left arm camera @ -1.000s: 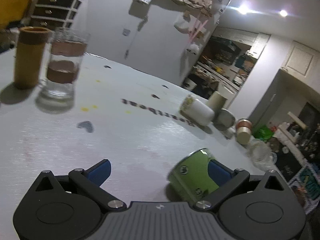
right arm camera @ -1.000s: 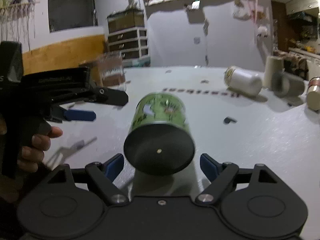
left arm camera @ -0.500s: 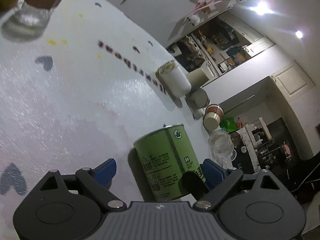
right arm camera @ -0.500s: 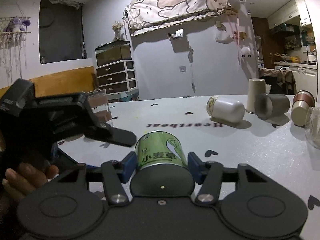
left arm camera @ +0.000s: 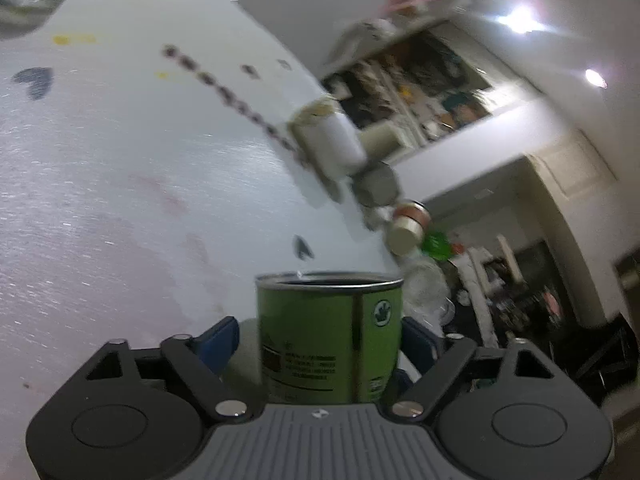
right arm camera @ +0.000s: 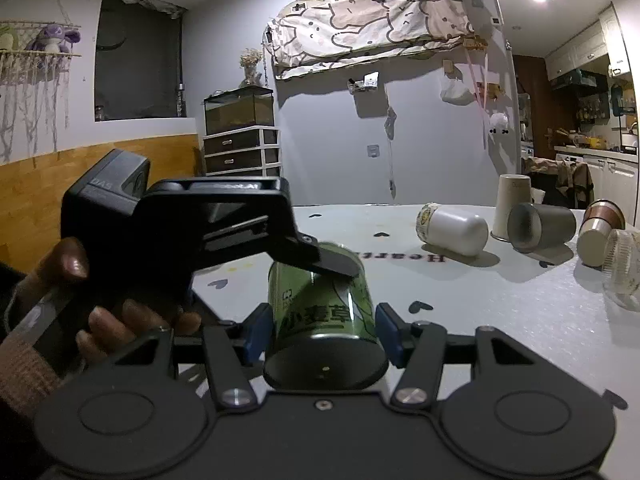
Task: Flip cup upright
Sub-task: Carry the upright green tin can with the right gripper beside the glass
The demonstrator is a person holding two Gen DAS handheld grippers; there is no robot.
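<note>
The green cup (right arm camera: 324,316) lies along my right gripper (right arm camera: 320,330), dark base toward the camera, with both blue pads against its sides. My left gripper (left arm camera: 320,340) reaches across it from the left. In the left wrist view the green cup (left arm camera: 330,332) fills the space between the blue fingertips (left arm camera: 216,340), open rim up in the frame; its right side meets the right pad, and a small gap shows at the left pad. The left gripper's black finger (right arm camera: 332,264) lies over the cup's top in the right wrist view.
On the white table (right arm camera: 500,312) at the right lie a white cup (right arm camera: 452,228) and a grey cup (right arm camera: 540,230) on their sides, a beige cup (right arm camera: 512,204) upside down, a copper-banded cup (right arm camera: 600,228) and a clear glass (right arm camera: 622,268).
The left gripper has rolled and closed in around the green cup, which now stands straight up in its view. The right gripper stays shut on the cup.
</note>
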